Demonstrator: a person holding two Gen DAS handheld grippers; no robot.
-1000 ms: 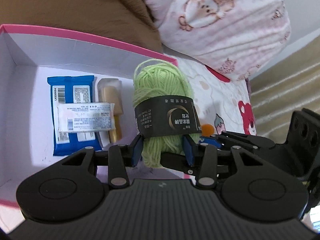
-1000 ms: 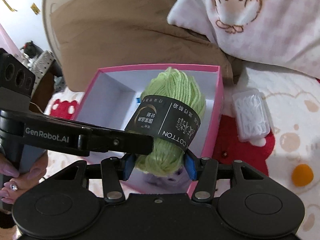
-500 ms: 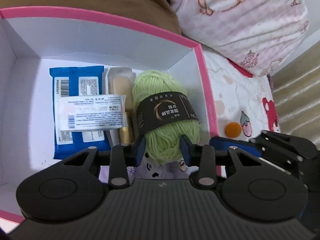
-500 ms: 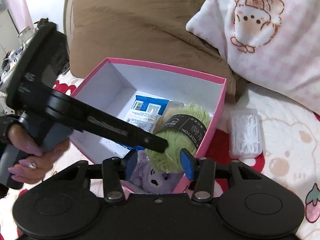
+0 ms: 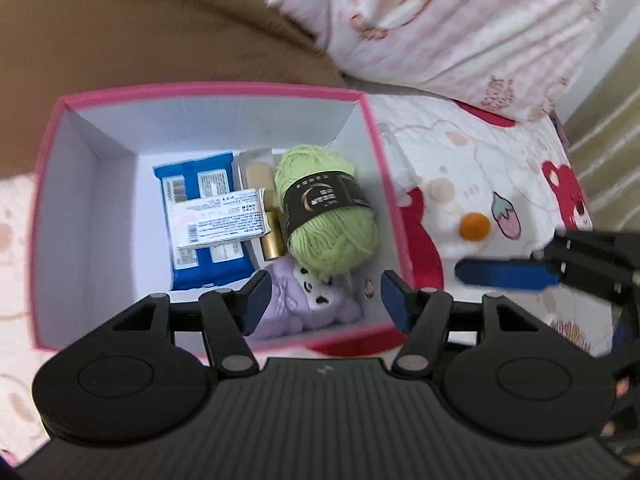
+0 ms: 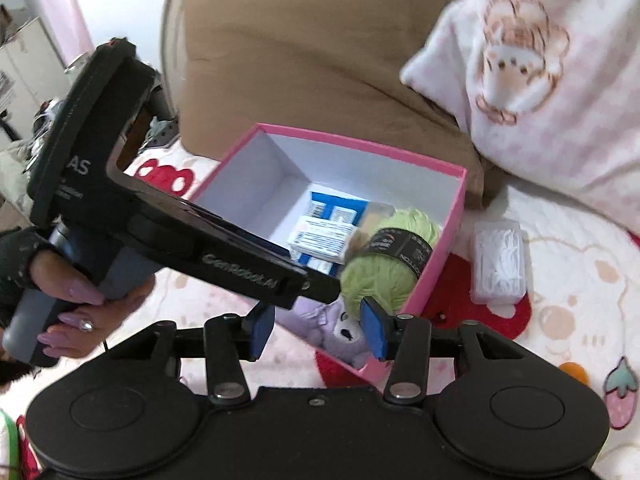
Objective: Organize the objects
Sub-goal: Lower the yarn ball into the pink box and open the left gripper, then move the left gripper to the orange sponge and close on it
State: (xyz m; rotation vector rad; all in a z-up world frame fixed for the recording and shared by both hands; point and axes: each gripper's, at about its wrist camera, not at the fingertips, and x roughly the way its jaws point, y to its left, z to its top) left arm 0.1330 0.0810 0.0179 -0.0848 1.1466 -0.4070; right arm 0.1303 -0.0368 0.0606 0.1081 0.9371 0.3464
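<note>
Looks like your yarn ball (image 5: 328, 216) is sorted — it's lying in the pink box (image 5: 208, 90) against the right wall, tucked beside a slim clear pack with a gold-capped tube (image 5: 264, 200). Left of that sits a blue packet (image 5: 204, 248) with a white carton (image 5: 218, 220) on top, and a purple plush toy (image 5: 304, 300) fills the near-right corner, touching the yarn.

Your left gripper (image 5: 324, 300) hangs above the near edge of the box with its jaws opening and nothing between the pads. Your right gripper (image 6: 318, 328) is over the near corner of the box, jaws also opening a bit, and the pads aren't pressing on anything either. So both are empty as far as I can see.

What's left — a clear plastic case of white bits (image 6: 498, 266) sits on the bedspread (image 6: 568, 320) just beside the box's right wall, and a small orange ball (image 5: 474, 226) lies farther out on the same side. I'd guess those two go in next. There's plenty of bare floor along the box's left side for them.
</note>
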